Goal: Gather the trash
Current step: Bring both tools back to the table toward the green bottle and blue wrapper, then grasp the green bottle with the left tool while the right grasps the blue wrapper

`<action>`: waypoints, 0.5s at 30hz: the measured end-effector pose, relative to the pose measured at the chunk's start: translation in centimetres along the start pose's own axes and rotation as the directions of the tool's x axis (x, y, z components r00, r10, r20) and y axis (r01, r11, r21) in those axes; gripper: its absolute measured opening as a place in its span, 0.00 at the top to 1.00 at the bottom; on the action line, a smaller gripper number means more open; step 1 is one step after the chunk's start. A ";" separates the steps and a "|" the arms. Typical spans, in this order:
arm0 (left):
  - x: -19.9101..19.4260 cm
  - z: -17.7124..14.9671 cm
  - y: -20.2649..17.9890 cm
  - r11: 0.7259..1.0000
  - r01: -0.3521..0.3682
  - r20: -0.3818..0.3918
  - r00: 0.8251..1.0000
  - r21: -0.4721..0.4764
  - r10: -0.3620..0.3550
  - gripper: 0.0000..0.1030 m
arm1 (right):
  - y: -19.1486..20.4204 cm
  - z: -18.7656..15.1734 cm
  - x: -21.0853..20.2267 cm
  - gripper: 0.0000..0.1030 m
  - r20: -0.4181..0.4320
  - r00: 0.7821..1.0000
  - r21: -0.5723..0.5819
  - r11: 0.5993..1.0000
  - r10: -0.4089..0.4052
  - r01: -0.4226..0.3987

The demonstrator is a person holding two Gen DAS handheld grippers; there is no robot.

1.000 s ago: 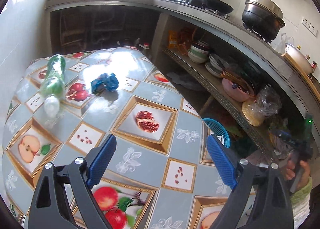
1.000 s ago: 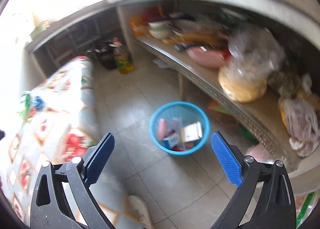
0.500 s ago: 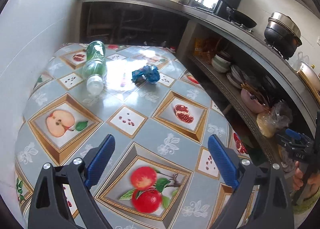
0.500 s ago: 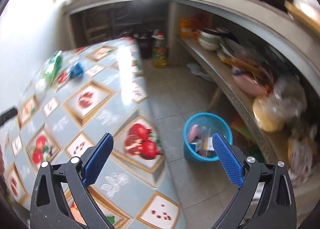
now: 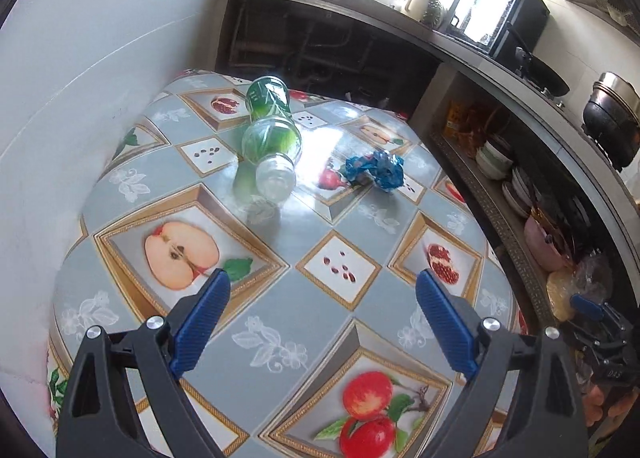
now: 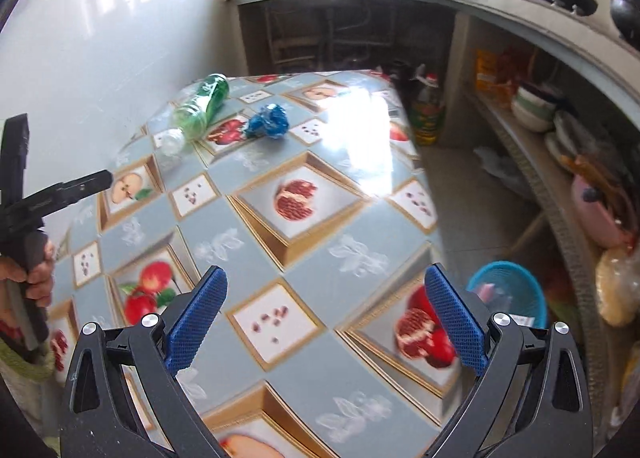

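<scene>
A clear and green plastic bottle (image 5: 270,133) lies on its side at the far end of the fruit-patterned table (image 5: 276,306). A crumpled blue wrapper (image 5: 376,169) lies just right of it. Both show in the right wrist view too, the bottle (image 6: 198,109) and the wrapper (image 6: 269,122). My left gripper (image 5: 322,310) is open and empty above the near part of the table. My right gripper (image 6: 326,306) is open and empty over the table's near right side. A blue trash basket (image 6: 508,298) with some trash in it stands on the floor right of the table.
A white wall (image 5: 80,77) runs along the table's left side. A counter with lower shelves of bowls and bags (image 5: 532,209) runs along the right. An oil bottle (image 6: 428,113) stands on the floor beyond the table. The left gripper's handle and hand (image 6: 24,217) show at the left.
Both grippers have swung left from the floor and basket toward the table. The bottle and wrapper now sit nearer the middle of both views. Both stay open.
</scene>
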State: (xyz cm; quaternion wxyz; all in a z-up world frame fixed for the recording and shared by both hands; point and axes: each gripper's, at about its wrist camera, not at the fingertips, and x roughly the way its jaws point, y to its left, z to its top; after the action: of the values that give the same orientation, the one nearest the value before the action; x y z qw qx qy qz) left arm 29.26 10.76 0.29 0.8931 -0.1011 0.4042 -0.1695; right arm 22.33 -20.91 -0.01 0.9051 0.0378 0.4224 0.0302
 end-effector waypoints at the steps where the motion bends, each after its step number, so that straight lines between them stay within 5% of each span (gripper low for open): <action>1: 0.8 1.2 0.4 1.000 0.003 -0.010 1.000 -0.026 -0.003 0.11 | 0.1 1.0 0.6 0.08 -0.003 1.000 0.006 1.000 0.027 -0.027; 6: 5.7 8.7 3.2 0.974 0.008 -0.086 0.996 -0.226 -0.028 0.11 | 1.0 7.5 5.3 0.08 -0.019 0.989 0.015 0.989 0.146 -0.146; 8: 8.1 11.6 4.4 0.952 -0.065 -0.119 0.992 -0.299 0.030 0.11 | 1.6 10.2 7.9 0.08 -0.037 0.978 0.023 0.978 0.206 -0.205; 15: 15.3 17.0 5.8 0.941 -0.155 -0.232 0.969 -0.300 0.086 0.11 | 3.9 16.4 16.6 0.08 -0.106 0.962 0.050 0.968 0.250 -0.246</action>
State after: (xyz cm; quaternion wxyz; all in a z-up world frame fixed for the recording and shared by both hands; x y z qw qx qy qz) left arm 52.79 10.94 -0.95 0.8250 -0.1987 0.5260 -0.0574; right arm 45.49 -16.25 -1.83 0.8684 0.1051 0.4646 0.1376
